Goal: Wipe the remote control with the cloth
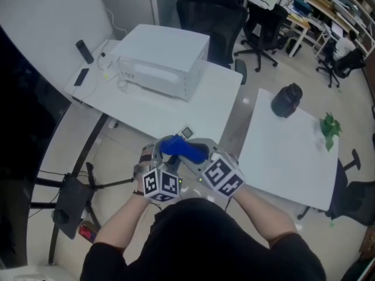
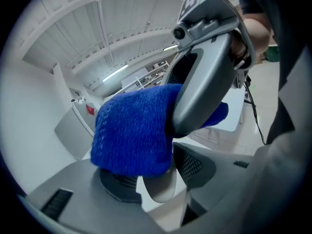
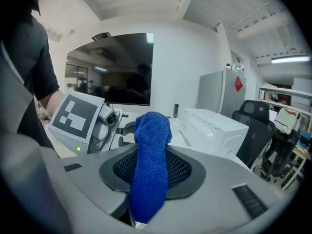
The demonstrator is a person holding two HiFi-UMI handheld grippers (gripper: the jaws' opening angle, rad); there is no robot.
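Seemingly, cloth (image 2: 131, 130) covering remote (image 2: 161, 191) in left jaws, white box (image 1: 161, 60) beyond

I have the left gripper (image 1: 153, 154) and the right gripper (image 1: 206, 152) side by side, their marker cubes nearly touching and their tips angled toward each other. A blue cloth (image 1: 184, 148) is bunched right at the jaws, bridging the two. I cannot tell from here what it covers. Just beyond the jaws lies a white desk (image 1: 146, 107) with a small square tag (image 1: 187, 132) near its closest edge. Farther ahead stands a white boxy machine (image 1: 161, 63), and ahead-left of the jaws lie two slim black devices (image 1: 84, 51). To the jaws' right is a second white table (image 1: 281, 157) carrying a black jar-like object (image 1: 286, 100) and a green leafy thing (image 1: 330, 130).
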